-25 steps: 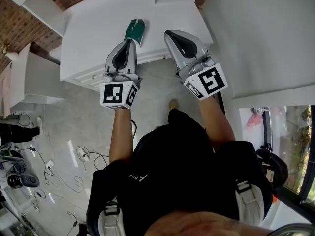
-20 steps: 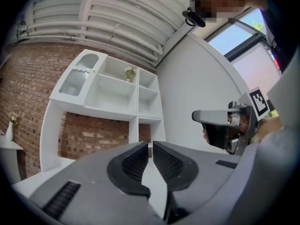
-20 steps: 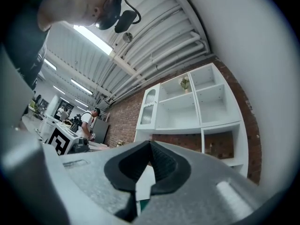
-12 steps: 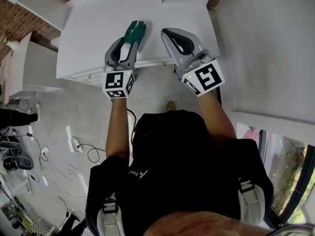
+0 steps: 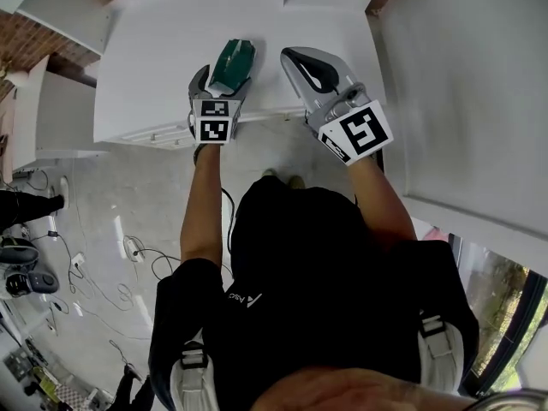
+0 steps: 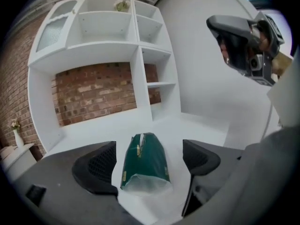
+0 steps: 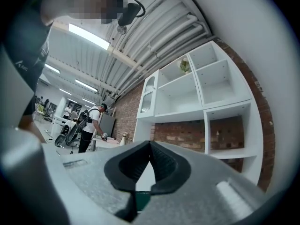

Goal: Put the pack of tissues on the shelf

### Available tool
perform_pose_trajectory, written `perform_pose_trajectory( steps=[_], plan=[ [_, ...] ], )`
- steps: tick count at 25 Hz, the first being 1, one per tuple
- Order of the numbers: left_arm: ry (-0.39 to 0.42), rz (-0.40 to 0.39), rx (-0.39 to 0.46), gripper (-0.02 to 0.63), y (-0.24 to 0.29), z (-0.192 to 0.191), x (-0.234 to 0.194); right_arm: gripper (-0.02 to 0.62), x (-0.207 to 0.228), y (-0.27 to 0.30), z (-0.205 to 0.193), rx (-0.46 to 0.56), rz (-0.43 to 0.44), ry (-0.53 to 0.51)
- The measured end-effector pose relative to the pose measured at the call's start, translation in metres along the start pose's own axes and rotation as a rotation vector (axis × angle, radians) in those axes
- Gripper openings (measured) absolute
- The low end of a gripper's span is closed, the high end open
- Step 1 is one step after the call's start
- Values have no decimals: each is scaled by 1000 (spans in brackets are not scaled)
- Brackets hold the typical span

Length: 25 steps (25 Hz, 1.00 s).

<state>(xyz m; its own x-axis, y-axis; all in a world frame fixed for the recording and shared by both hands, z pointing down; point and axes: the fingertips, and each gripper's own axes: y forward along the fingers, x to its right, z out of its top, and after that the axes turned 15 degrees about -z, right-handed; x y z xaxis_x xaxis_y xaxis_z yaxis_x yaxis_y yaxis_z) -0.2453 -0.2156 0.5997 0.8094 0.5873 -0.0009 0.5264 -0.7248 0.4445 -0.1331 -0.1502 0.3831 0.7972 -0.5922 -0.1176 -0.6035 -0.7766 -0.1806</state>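
At lower centre the right gripper (image 7: 150, 146) is seen with jaws closed tip to tip, a green sliver (image 7: 142, 201) glimpsed beneath them, white shelves (image 7: 180, 97) on a brick wall (image 7: 187, 135) shown at right and a person (image 7: 91, 125) at middle left.

- The white shelf (image 5: 145, 67) is a broad, flat ledge. A brick wall (image 6: 93, 95) stands behind it, and smaller white compartments (image 6: 152, 55) rise above it and to its right.
- A green pack (image 6: 145, 163) lies flat on the ledge near its front edge. Its clear end faces the front, and bare white surface shows all round it.
- A small plant (image 6: 123, 5) stands in a top compartment.
- Below the ledge is the grey floor (image 5: 111, 195), with loose cables (image 5: 150, 264) lying on it.
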Motion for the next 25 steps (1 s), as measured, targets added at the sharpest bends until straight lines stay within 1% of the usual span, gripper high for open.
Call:
perform_pose_trajectory(
  steps=[3,7,9,12,14,17,19,21,23,25],
  plan=[
    [-27,2,-89,448,22,-32,-19,1,4,13,-8,-20,-12,-13],
    [-57,-28,-185,465,45,-60,-35,1,10,32,-22,-45,-41,-26],
    [-63,-56,-220,465,55,-71,-40,2,14,40,-29,-56,-61,-29],
    [-75,-106,-240,462,66,-78,-40,0,20,49,-38,-67,-93,-31],
    [-84,-124,-240,402,68,-80,-39,2,25,53,-43,-72,-117,-30],
    [-81,-118,-221,299,64,-77,-38,2,33,54,-48,-74,-154,-28],
    [-88,-119,-209,248,59,-74,-37,2,39,53,-50,-71,-177,-26],
    [-97,-128,-175,227,54,-63,-34,2,45,52,-52,-66,-199,-26],
    [-111,-142,-109,222,49,-43,-32,2,51,53,-51,-59,-217,-28],
    [-102,-153,-39,222,41,-16,-28,2,58,55,-50,-51,-229,-31]
  ],
)
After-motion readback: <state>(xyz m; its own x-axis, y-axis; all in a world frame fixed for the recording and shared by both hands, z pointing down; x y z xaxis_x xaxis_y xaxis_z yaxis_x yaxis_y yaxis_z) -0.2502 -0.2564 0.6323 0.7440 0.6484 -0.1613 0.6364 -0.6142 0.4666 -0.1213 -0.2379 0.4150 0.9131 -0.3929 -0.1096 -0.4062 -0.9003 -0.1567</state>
